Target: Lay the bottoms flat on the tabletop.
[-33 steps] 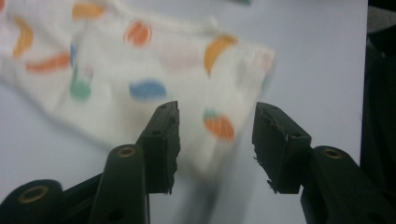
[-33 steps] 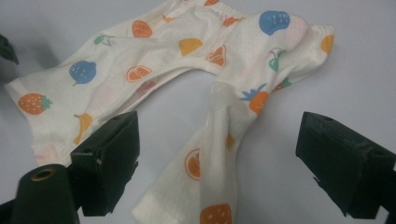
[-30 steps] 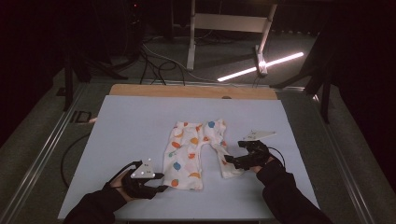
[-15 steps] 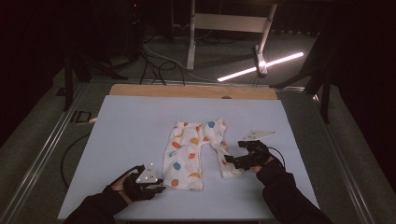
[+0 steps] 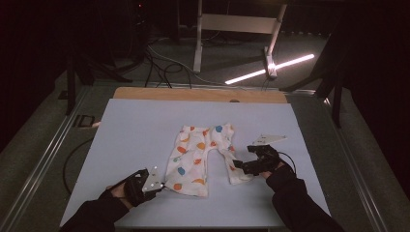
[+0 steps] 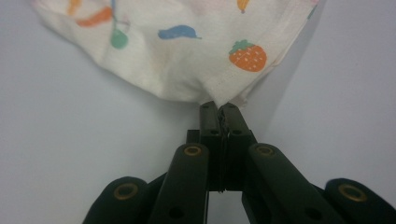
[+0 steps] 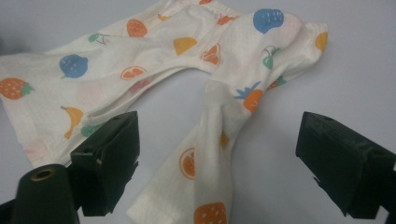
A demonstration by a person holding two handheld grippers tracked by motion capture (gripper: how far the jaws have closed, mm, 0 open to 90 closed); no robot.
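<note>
2 grippers work on 1 pair of small fruit-print trousers (image 5: 200,154), which lies spread on the pale table sheet (image 5: 135,130), waistband on the far side and both legs running toward the person.

The left gripper (image 6: 219,112) sits at the near corner of the trousers' left leg. Its jaws have just been closing, and in the left gripper view they now stand together with the hem (image 6: 224,91) pinched between their tips, just below the strawberry print (image 6: 247,55). The bite looks thin, only the very edge of the cloth, though how much fabric lies between the pads is hard to judge from this angle.

The right gripper (image 7: 233,158) hovers at the cuff of the trousers' right leg with its jaws wide apart. That leg (image 7: 224,140) is twisted and narrowed, and it runs up between the 2 jaws without either pad touching it.

Risks from here, as I judge them:
- The left pinch may slip off the hem once the cloth is lifted or pulled, because so little fabric is caught.
- If the right jaws close where they stand, they may take only 1 layer of the twisted leg, or a fold, leaving the twist locked in.
- Pulling with the left alone would drag the whole garment sideways across the sheet rather than straighten it.
</note>
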